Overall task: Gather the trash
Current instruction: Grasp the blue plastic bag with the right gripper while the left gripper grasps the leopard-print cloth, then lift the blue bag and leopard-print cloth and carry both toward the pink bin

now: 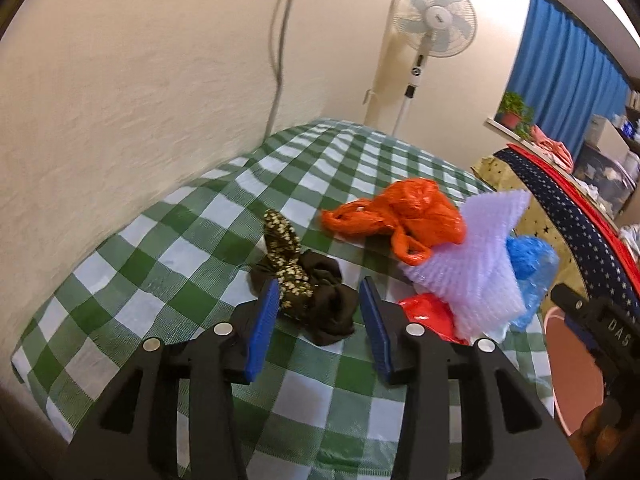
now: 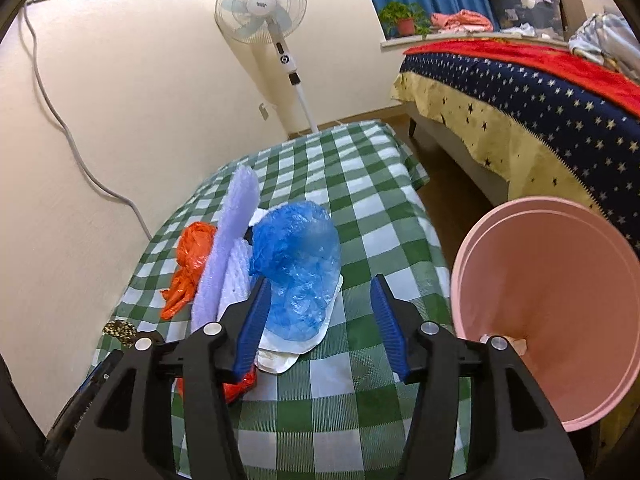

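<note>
The left gripper (image 1: 318, 300) has its jaws spread apart with nothing between them, held above the dark patterned cloth (image 1: 304, 292), a crumpled bundle whose long axis runs from just ahead of the jaws away toward the wall; the right gripper (image 2: 318, 298) likewise has its jaws wide and empty, its left pad touching or just beside the blue plastic bag (image 2: 298, 272). That blue bag lies lengthwise along the line of the fingers, its rounded end pointing away toward the fan (image 2: 260, 6); it rests on a white flat sheet (image 2: 280, 354). Left of the blue bag stands the lilac foam wrap (image 2: 228, 248), a long strip on edge, its axis running the same way; beyond it, farther left, lies the orange plastic bag (image 2: 190, 264); a red plastic bag (image 1: 428, 314) sits just beside the blue bag, nearer the cameras. All rest on the green checked tabletop (image 2: 380, 216); right of the blue bag, off the tabletop's edge, a pink bin (image 2: 560, 300) tilts its open mouth toward the camera.
</note>
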### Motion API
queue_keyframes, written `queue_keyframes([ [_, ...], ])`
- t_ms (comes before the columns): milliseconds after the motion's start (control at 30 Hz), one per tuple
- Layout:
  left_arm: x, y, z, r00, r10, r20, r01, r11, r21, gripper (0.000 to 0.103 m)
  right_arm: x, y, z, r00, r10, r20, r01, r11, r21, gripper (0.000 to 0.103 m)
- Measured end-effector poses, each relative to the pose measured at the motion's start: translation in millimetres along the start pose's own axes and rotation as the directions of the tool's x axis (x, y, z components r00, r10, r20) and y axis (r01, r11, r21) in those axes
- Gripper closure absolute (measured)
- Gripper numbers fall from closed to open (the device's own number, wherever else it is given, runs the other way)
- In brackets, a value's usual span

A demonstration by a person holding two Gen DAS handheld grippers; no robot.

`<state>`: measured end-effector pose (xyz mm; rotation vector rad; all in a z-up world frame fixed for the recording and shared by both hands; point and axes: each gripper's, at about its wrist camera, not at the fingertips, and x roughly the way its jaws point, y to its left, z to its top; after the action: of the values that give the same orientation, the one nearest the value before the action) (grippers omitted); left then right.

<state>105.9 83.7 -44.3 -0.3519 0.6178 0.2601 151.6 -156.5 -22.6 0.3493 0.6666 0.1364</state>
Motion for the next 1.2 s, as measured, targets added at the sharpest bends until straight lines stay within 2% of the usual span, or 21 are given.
queue_keyframes([
  [267, 20.2, 2.0, -1.7, 0.996, -0.025, -0.084, 0.022, 0.999, -0.037, 0.061, 25.2, 1.0, -4.8, 0.998, 0.004, -0.065, -0.004, 1.0, 0.001, 0.051],
  [367, 23.6, 4.3, -3.2, 0.994, -0.027, -0.103, 0.022, 0.999, -0.049, 0.062, 31.4, -0.6, -6.2, 0.996, 0.001, -0.084, 0.0, 1.0, 0.002, 0.056],
  [433, 23.3, 5.3, -3.2, 0.993, -0.041, -0.109, 0.035, 0.998, -0.057, 0.079, 33.2, -0.3, -7.1, 0.995, 0.004, -0.095, -0.004, 1.0, -0.002, 0.072],
  [467, 23.3, 4.9, -3.1, 0.993, -0.046, -0.111, 0.04, 0.998, -0.055, 0.08, 34.1, -0.4, -7.5, 0.995, 0.008, -0.102, -0.009, 1.0, -0.002, 0.076],
  [533, 21.1, 2.0, -2.6, 0.993, -0.055, -0.109, 0.051, 0.998, -0.042, 0.091, 34.4, 0.1, -8.1, 0.993, 0.025, -0.112, -0.025, 1.0, -0.002, 0.095],
  [600, 18.1, 0.5, -1.5, 0.993, -0.064, -0.104, 0.061, 0.998, -0.034, 0.094, 32.2, 1.8, -7.7, 0.993, 0.031, -0.11, -0.032, 0.999, -0.012, 0.102],
  [900, -0.8, -8.0, 4.3, 0.994, -0.093, -0.061, 0.093, 0.996, 0.001, 0.096, -4.0, 6.6, 2.6, 0.999, 0.04, -0.026, -0.041, 0.997, -0.059, 0.103],
  [1200, -28.1, -19.1, 3.2, 0.988, -0.152, -0.016, 0.153, 0.988, 0.038, 0.096, -48.1, 3.7, 7.0, 0.999, 0.033, 0.034, -0.03, 0.996, -0.084, 0.103],
])
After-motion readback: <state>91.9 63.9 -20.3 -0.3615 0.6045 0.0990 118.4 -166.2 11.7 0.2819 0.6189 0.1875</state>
